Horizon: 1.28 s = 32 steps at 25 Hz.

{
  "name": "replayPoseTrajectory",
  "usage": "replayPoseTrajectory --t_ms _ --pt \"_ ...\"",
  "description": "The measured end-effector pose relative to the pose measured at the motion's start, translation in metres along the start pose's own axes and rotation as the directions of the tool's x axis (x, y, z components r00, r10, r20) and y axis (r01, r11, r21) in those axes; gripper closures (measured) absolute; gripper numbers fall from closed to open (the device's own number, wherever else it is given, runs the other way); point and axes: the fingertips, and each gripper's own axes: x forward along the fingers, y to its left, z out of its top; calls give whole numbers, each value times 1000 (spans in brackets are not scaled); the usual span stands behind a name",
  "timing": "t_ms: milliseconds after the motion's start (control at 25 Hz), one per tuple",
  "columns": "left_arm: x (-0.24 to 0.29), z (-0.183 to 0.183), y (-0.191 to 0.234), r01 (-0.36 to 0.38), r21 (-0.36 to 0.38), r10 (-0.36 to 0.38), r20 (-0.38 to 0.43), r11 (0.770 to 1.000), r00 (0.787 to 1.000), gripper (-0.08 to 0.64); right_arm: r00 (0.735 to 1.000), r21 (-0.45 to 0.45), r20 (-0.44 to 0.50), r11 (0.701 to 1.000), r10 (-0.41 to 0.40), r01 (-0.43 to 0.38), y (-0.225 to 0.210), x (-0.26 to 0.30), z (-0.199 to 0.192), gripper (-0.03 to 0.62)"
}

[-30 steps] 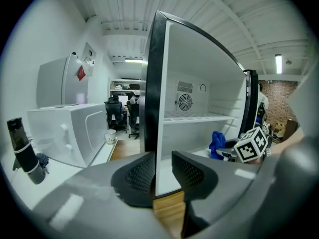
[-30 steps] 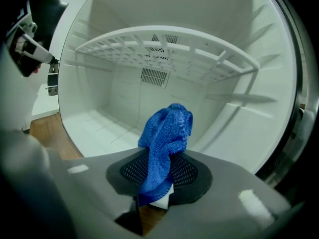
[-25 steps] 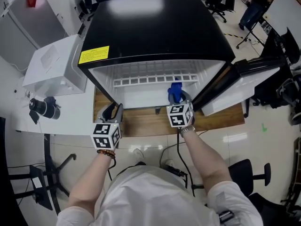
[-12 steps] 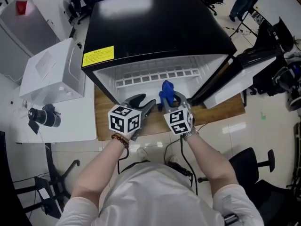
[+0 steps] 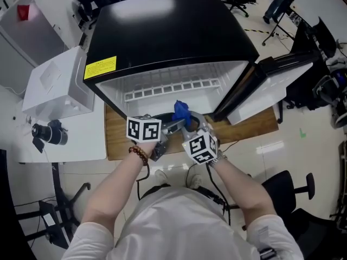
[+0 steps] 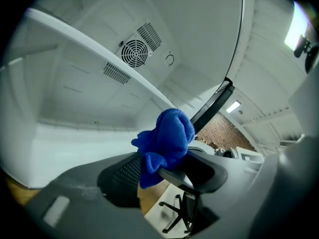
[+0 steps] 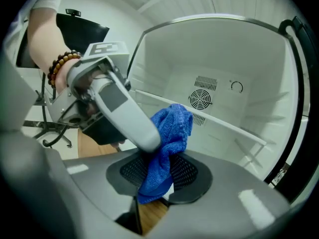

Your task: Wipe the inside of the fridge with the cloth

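The black-topped fridge stands open, its white inside facing me and its door swung out to the right. In front of the opening, my right gripper is shut on the blue cloth. The cloth bunches up from between the right gripper's pads. My left gripper reaches in from the left. Its jaws have just been opening and stand wide, with the cloth between the left gripper's pads. One left finger touches the cloth's side.
A white shelf rail and a round fan vent show deep in the fridge. The fridge rests on a wooden board. A white box and a black camera sit on the left. Office chairs stand on the right.
My left gripper has swung right from the fridge's front left corner to the cloth, and its jaws have spread. The right gripper has drifted left with the cloth.
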Motion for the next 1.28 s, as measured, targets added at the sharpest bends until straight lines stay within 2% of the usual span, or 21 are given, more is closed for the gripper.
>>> replayPoseTrajectory --t_ms 160,400,720,960,1280 --pt "14 -2 -13 5 -16 -5 1 1000 1000 304 999 -27 16 999 39 -39 -3 -13 -2 485" --pt "32 -4 -31 -40 41 39 6 998 999 356 998 -47 19 997 67 -66 -14 -30 -14 482" --pt "50 -2 -32 -151 105 149 27 983 988 434 998 -19 -23 998 60 -61 -31 -37 -29 447" --pt "57 3 -29 -235 165 225 80 958 971 445 997 23 -69 999 42 -41 -42 -44 -47 434" --pt "73 16 -30 -292 265 263 138 919 955 446 994 48 -108 999 0 5 -63 -68 -75 434"
